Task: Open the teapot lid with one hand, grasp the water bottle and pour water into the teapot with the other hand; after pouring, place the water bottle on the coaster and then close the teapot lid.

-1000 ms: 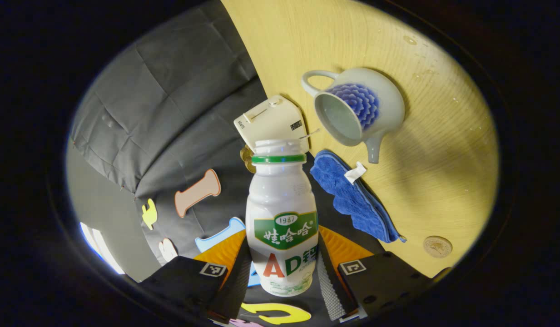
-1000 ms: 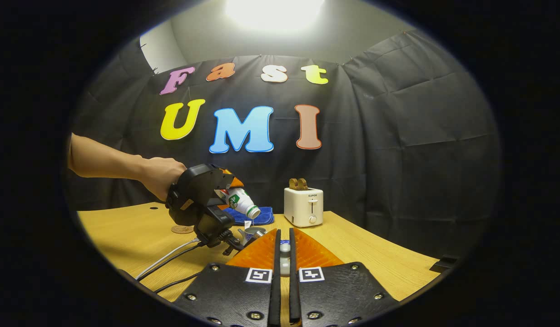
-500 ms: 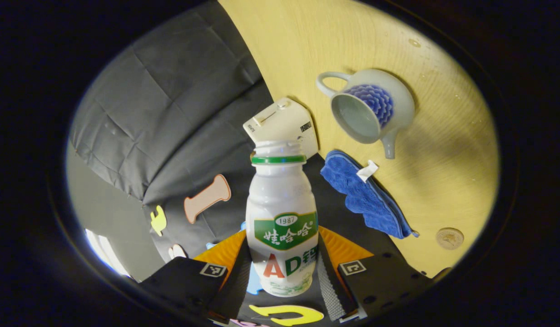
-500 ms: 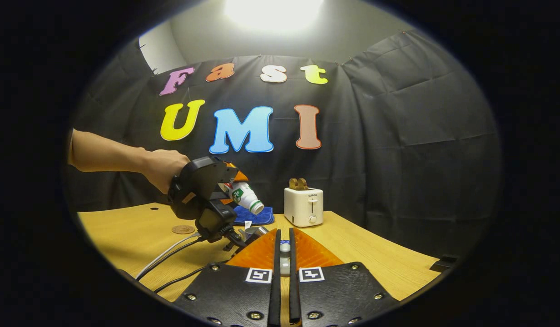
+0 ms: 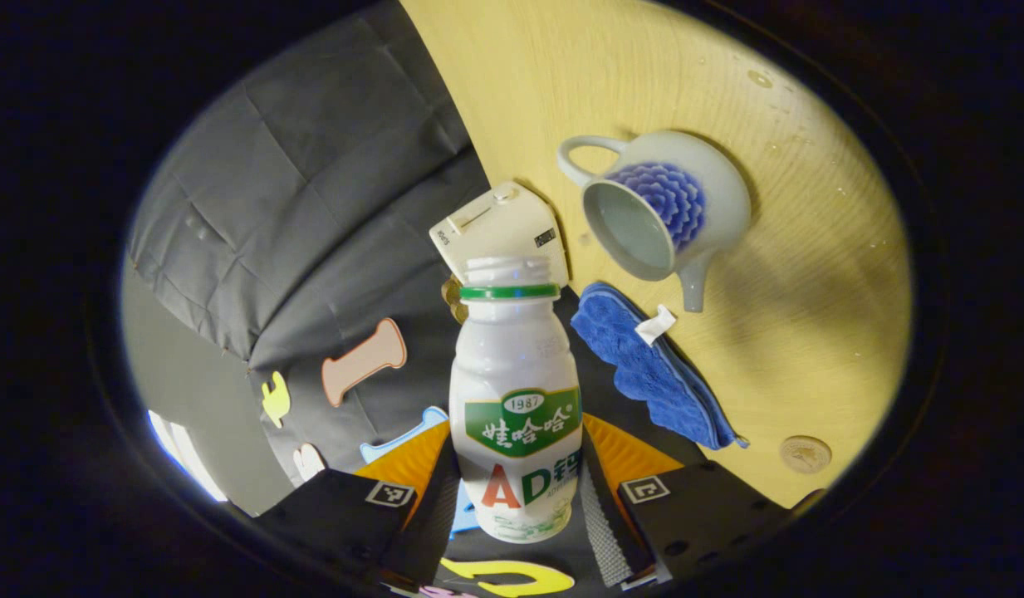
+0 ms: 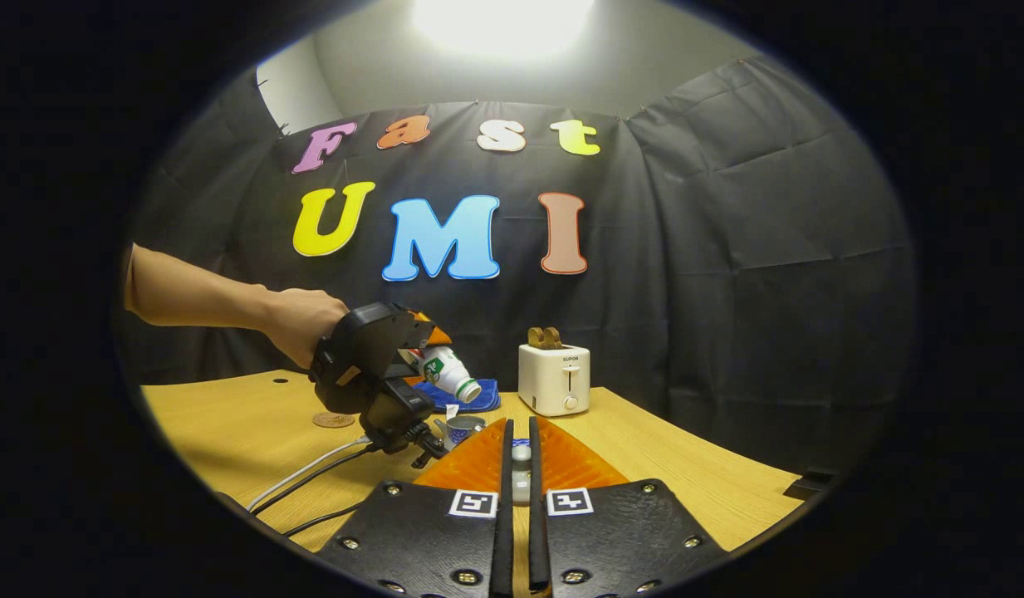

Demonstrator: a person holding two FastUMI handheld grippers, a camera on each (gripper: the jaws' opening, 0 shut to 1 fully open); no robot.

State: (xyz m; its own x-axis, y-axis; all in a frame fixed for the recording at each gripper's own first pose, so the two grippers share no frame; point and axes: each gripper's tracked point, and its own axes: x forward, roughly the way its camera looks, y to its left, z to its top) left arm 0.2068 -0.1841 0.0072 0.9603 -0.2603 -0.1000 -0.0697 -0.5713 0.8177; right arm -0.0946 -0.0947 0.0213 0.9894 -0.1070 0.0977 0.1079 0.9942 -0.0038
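A white bottle (image 5: 516, 390) with a green label and no cap sits between the fingers of my left gripper (image 5: 516, 498), which is shut on it. From the right gripper view the bottle (image 6: 447, 371) tilts mouth-down above the teapot (image 6: 460, 428). The white teapot (image 5: 657, 208) with a blue flower pattern stands open on the wooden table, to the right of the bottle's mouth. My right gripper (image 6: 520, 436) is shut on the small white lid knob (image 6: 521, 473). A round brown coaster (image 5: 805, 454) lies on the table; from the right gripper view the coaster (image 6: 334, 419) lies left of the teapot.
A white toaster (image 6: 553, 378) stands at the back of the table, with a blue cloth (image 6: 478, 394) beside it. A bare arm and hand (image 6: 229, 303) hold the left gripper. White and black cables (image 6: 312, 473) trail across the wooden table (image 6: 686, 482). Water drops (image 5: 752, 76) dot the wood.
My left gripper lifted the bottle slightly, then lowered it back toward the teapot. The right gripper and the lid have stayed in place.
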